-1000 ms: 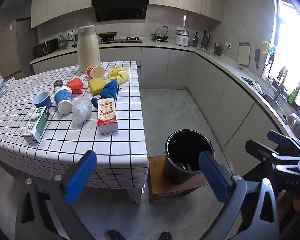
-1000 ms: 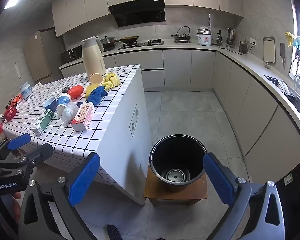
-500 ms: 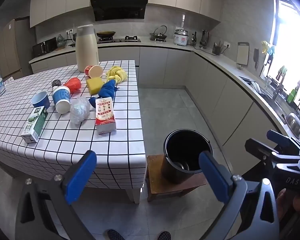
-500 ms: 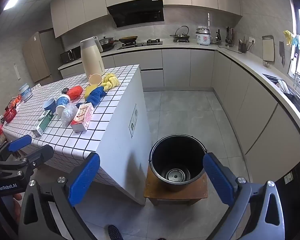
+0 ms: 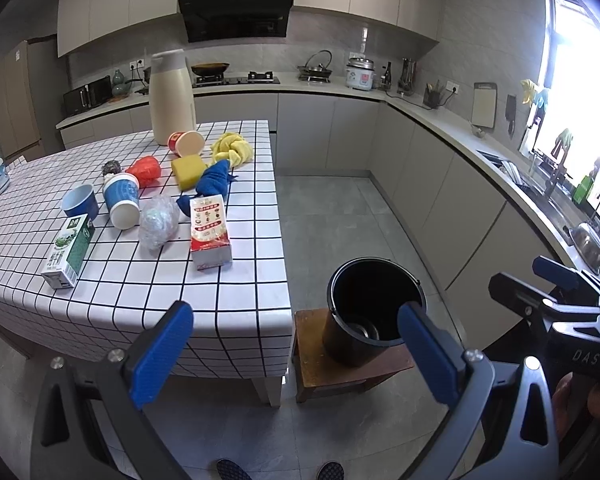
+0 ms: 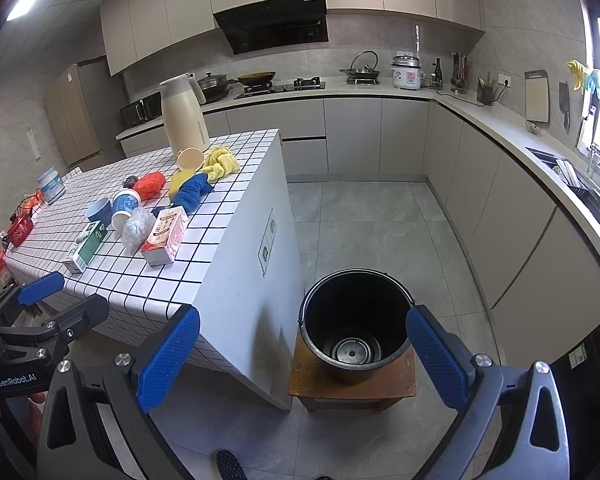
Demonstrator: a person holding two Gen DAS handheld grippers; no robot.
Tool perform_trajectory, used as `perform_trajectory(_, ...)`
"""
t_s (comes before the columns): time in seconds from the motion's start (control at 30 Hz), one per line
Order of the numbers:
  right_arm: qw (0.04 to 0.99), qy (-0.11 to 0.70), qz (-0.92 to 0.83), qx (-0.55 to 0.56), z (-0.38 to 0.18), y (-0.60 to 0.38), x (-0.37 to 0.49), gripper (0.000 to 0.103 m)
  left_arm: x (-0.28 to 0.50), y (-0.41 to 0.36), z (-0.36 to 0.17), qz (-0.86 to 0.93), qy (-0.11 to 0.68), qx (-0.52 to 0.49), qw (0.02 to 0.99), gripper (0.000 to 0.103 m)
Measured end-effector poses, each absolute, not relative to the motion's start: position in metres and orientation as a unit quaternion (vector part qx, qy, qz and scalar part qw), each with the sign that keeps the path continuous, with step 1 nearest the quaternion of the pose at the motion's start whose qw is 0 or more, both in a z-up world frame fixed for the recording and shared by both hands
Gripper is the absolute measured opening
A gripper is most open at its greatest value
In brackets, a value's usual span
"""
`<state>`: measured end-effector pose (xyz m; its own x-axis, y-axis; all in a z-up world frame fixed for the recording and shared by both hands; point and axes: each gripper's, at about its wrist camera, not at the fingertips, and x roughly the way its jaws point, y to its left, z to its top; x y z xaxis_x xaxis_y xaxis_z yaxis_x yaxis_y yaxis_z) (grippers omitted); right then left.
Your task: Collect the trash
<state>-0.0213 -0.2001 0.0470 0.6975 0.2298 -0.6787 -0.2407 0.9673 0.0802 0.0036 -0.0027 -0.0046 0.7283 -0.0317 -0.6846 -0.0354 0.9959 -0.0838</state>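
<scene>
Lying flat in the middle left of the left wrist view, on the white tiled island top with black grid lines [image 5: 240, 272]: red and white paper carton [image 5: 211, 232], nearest the island's right edge; just left of it, touching or nearly so, crumpled clear plastic bag [image 5: 158, 221]. Further left, green and white drink carton [image 5: 69, 251] lying on its side, apart from the bag. Behind these, blue and white paper cup [image 5: 121, 205] tipped over with its mouth toward the camera, beside an upright blue paper bowl-cup [image 5: 80, 201]. Behind again, crumpled red plastic wrapper [image 5: 145, 170], small metal scouring ball [image 5: 111, 168], yellow sponge block [image 5: 187, 171], blue cloth [image 5: 213, 183] touching the red carton's far end, yellow cloth [image 5: 233, 149], and a red paper cup with cream lid [image 5: 186, 143] lying on its side against the tall cream thermos jug [image 5: 171, 97].

Standing in the lower centre right, round black bucket [image 5: 374, 315] on a low brown wooden stool [image 5: 342, 374], just right of the island, with only a small round metal piece showing at its bottom.

Hovering low in the frame, well short of the trash: left gripper [image 5: 296, 356], blue-padded fingers spread wide, holding nothing. Showing at the lower right edge, right gripper [image 5: 540, 284]; in its own view [image 6: 302, 358] fingers likewise spread wide and empty, bucket [image 6: 356, 322] sitting between them
</scene>
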Motion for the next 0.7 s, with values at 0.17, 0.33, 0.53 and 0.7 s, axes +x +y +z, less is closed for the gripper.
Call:
perform_trajectory(0.17,0.921,0.368,0.129,-0.009,0.047,-0.1998,-0.0199,0.103,0.0046,-0.0044,-0.0055,-0.001,0.371,-0.043,0.928,0.103)
perform_trajectory(0.33,0.921,0.368,0.129,-0.009,0.0469,-0.1995,-0.0197,0.103,0.0056,-0.0063,-0.0054,-0.002,0.372,-0.042,0.927,0.103)
perform_trajectory(0.53,0.921,0.367,0.128,-0.01,0.0476,-0.2002,-0.018,0.103,0.0066,-0.0067,-0.0031,-0.003,0.371,-0.04,0.928,0.103)
perform_trajectory(0.7,0.922,0.367,0.127,-0.01,0.048,-0.2,-0.0176,0.103,0.0077,-0.0067,-0.0028,-0.002,0.371,-0.041,0.928,0.103)
